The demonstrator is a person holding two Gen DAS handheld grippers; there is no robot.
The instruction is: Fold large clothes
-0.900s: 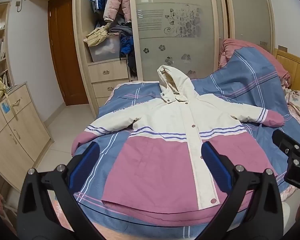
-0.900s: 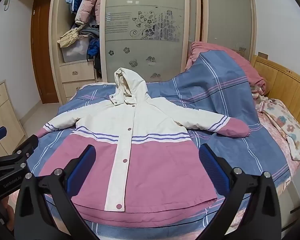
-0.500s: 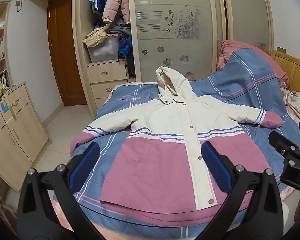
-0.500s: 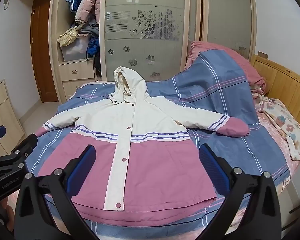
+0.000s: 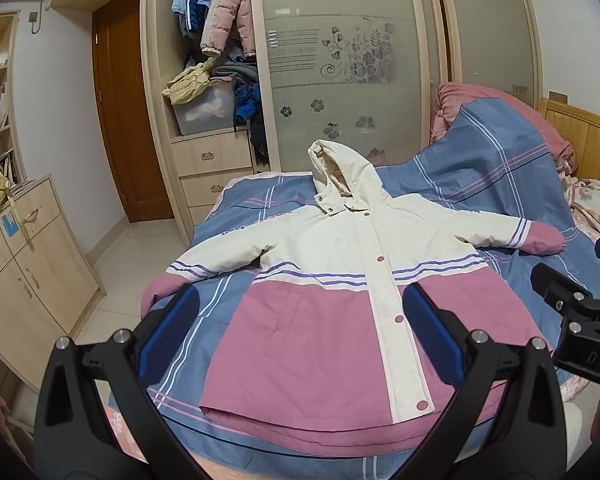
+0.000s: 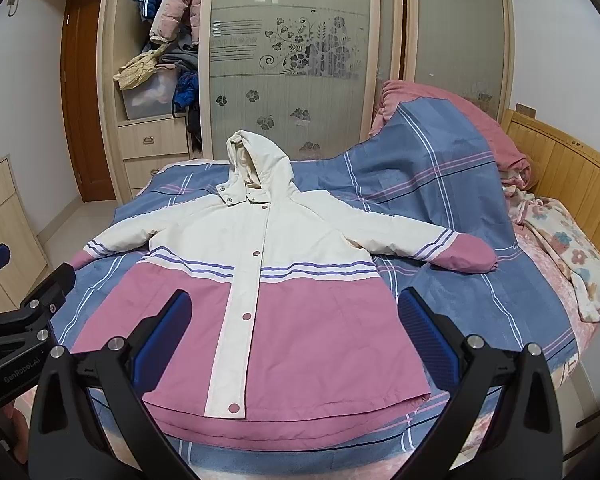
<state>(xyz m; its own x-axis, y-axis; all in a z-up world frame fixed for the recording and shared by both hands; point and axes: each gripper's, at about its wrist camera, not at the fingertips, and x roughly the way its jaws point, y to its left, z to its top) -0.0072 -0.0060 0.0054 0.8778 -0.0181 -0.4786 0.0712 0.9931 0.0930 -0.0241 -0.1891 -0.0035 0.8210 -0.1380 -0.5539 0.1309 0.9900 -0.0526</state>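
A hooded jacket (image 5: 324, 300) (image 6: 268, 288), cream on top and pink below with purple stripes, lies flat and buttoned on the bed, front up, sleeves spread, hood toward the wardrobe. My left gripper (image 5: 300, 332) is open and empty, held above the jacket's hem on its left half. My right gripper (image 6: 296, 332) is open and empty above the hem on the right half. The right gripper shows at the right edge of the left wrist view (image 5: 572, 312); the left gripper shows at the left edge of the right wrist view (image 6: 24, 320).
The bed has a blue plaid cover (image 5: 512, 184) (image 6: 440, 184) bunched up at the far right over a pink quilt (image 6: 484, 128). A wooden headboard (image 6: 568, 176) is right. A wardrobe (image 5: 340, 60) stands behind, a low cabinet (image 5: 24, 264) left.
Both grippers have edged slightly closer to the jacket and a little lower. The jacket has not moved and both stay open.
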